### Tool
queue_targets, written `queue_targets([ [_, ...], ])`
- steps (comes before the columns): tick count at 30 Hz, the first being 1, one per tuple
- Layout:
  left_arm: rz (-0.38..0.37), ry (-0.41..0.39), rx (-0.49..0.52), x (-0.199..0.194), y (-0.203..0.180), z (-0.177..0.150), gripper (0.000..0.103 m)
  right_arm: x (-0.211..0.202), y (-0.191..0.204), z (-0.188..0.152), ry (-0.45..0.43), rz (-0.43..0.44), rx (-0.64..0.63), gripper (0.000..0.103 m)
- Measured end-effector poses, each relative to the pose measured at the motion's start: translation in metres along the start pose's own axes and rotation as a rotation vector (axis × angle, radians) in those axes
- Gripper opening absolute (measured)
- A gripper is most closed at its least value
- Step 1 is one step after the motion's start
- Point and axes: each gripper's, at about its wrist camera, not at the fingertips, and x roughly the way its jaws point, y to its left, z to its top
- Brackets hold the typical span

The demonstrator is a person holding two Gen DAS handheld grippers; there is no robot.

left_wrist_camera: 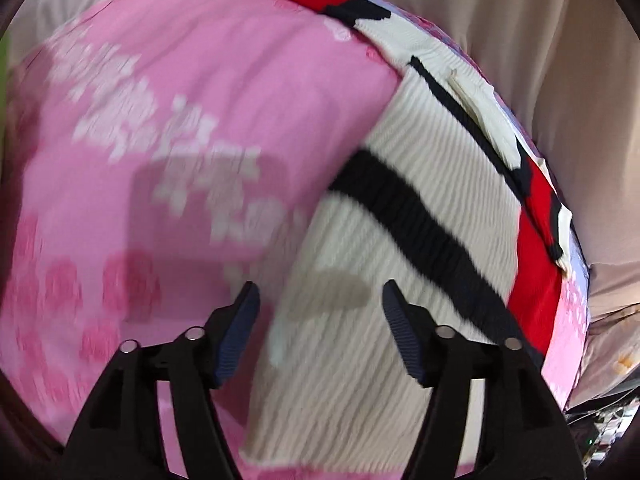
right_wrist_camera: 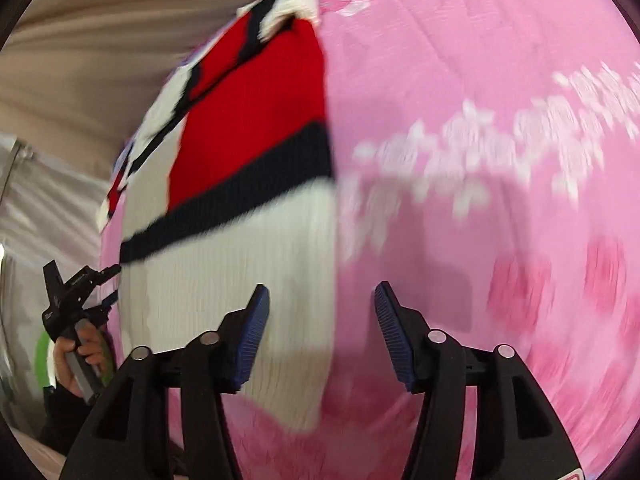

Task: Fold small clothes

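The small knitted sweater (white ribbing, one black band, a red part at its far end) lies flat on the pink flowered sheet. It seems to be folded once along its length already, because its long edges run straight in both views.

Both tools are released. The left gripper hangs over the near white part of the sweater with its jaws apart and nothing between them. The right gripper is also open and empty, over the straight right edge of the sweater, where the knit meets the sheet.

I judge that the next step is to fold the sweater across. To do it well, each gripper should take one near corner, pinch both layers together, lift only a little, and carry the hem toward the red end so that the edges meet. The ribbed knit stretches easily, so both sides should go at the same speed.

The left wrist view shows the far right side of the sweater, with a loose white flap and the beige curtain behind. The right wrist view shows instead the hand holding the left gripper beside the sweater's left edge.
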Motion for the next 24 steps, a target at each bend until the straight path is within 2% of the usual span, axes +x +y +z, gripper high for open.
queue_targets([
  [2,-0.005,-0.001,-0.004,-0.002,-0.005,-0.01,0.067,0.005,0.01,-0.003,-0.007,0.013,-0.037,0.064],
  [3,0.005,-0.007,0.006,0.001,-0.01,-0.012,0.059,0.01,0.016,0.0,-0.014,0.008,-0.063,0.064],
  [4,0.004,-0.005,0.012,0.002,-0.013,-0.01,0.045,0.011,0.023,0.003,-0.03,-0.013,-0.091,0.061],
  [5,-0.013,0.016,0.006,0.005,-0.012,-0.007,0.012,0.011,0.03,0.011,-0.035,-0.032,-0.128,0.044],
  [6,-0.043,0.057,-0.021,0.006,-0.006,-0.006,0.012,0.017,0.035,0.023,-0.029,-0.057,-0.156,0.021],
  [7,-0.072,0.064,-0.064,0.002,-0.002,-0.004,0.012,0.018,0.035,0.036,-0.011,-0.069,-0.151,0.007],
  [8,-0.09,0.052,-0.078,-0.009,-0.002,-0.004,0.011,0.011,0.03,0.044,-0.025,-0.047,-0.115,0.007],
  [11,-0.108,0.054,-0.009,-0.032,-0.009,-0.011,0.011,-0.036,0.019,0.055,-0.102,-0.078,-0.128,0.006],
  [14,-0.121,0.136,0.07,-0.043,-0.015,-0.043,0.01,-0.081,-0.002,0.05,-0.111,-0.127,-0.138,0.005],
  [17,-0.079,0.247,0.15,-0.039,-0.015,-0.097,0.01,-0.1,-0.025,0.026,-0.058,-0.201,-0.123,0.005],
  [20,-0.045,0.321,0.164,-0.027,-0.001,-0.135,0.01,-0.093,-0.053,-0.019,0.044,-0.286,-0.105,0.005],
  [21,-0.064,0.327,0.144,-0.025,0.007,-0.145,0.011,-0.085,-0.055,-0.028,0.076,-0.303,-0.099,0.005],
  [23,-0.101,0.31,0.12,-0.027,0.011,-0.141,0.012,-0.075,-0.069,-0.055,0.131,-0.296,-0.088,0.006],
  [24,-0.13,0.293,0.102,-0.03,0.013,-0.134,0.013,-0.078,-0.07,-0.059,0.092,-0.289,-0.099,0.006],
])
